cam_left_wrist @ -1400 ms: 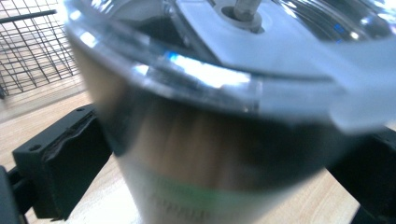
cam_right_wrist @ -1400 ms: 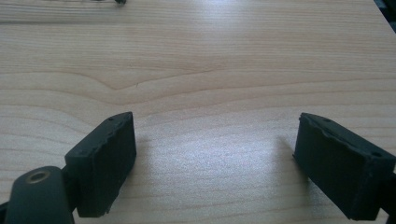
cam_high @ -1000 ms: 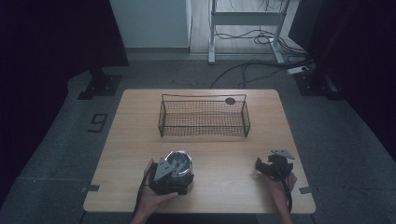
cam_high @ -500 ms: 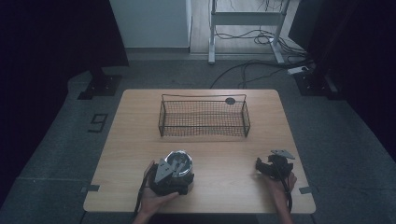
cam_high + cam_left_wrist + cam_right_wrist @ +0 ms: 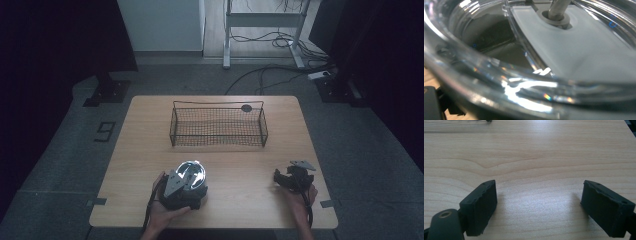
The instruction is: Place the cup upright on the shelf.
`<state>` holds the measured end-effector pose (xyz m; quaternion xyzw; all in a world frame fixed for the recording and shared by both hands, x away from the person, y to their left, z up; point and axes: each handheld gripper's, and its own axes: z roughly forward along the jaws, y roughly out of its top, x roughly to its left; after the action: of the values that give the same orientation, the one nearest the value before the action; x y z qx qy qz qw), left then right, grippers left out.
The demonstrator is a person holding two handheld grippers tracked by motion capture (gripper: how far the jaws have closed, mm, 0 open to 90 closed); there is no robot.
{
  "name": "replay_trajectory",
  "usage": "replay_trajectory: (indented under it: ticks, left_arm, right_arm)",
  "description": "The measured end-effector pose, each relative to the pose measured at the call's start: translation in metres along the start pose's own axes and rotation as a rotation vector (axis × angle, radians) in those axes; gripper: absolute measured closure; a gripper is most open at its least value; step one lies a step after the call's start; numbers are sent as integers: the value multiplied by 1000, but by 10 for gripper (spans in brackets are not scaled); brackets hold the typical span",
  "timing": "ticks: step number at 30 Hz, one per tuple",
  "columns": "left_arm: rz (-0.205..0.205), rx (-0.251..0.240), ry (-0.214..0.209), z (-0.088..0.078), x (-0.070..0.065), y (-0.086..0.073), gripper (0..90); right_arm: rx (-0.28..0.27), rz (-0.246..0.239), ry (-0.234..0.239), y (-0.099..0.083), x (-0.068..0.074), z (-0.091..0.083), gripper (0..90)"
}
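A clear round container (image 5: 191, 172) sits at the tip of my left gripper (image 5: 184, 186) near the table's front left. In the left gripper view the container (image 5: 529, 62) presses right up to the camera, with a frosted white flap and a metal stem inside it. It lies between the jaws, which are almost wholly hidden, and the gripper looks shut on it. My right gripper (image 5: 286, 178) rests low at the front right. It (image 5: 539, 207) stands open over bare wood, with nothing between its pads.
A black wire basket (image 5: 218, 105) stands at the back middle of the wooden table (image 5: 240, 165), with nothing in it. A small black disc (image 5: 246, 107) lies by the basket's far right corner. Cables and a metal frame are on the floor beyond.
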<state>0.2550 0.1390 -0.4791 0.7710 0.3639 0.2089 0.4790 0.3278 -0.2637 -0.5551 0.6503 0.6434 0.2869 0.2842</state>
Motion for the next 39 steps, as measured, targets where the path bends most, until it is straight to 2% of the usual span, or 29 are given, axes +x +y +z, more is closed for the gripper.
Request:
replay_trajectory:
  ticks: [6, 9, 16, 29, 39]
  left_arm:
    - [-55, -29, 31, -10, 7, 11, 35]
    - [-64, -44, 53, -15, 9, 21, 35]
    - [-38, -58, 48, -21, 9, 41, 35]
    - [-39, -56, 39, -14, 16, 68, 35]
    - [-48, -58, 55, -9, 25, 81, 35]
  right_arm:
    - [0, 0, 2, 0, 0, 0, 135]
    - [0, -1, 6, 0, 0, 0, 135]
    - [1, -1, 5, 0, 1, 0, 135]
    - [0, 0, 3, 0, 0, 0, 136]
    - [0, 1, 3, 0, 0, 0, 136]
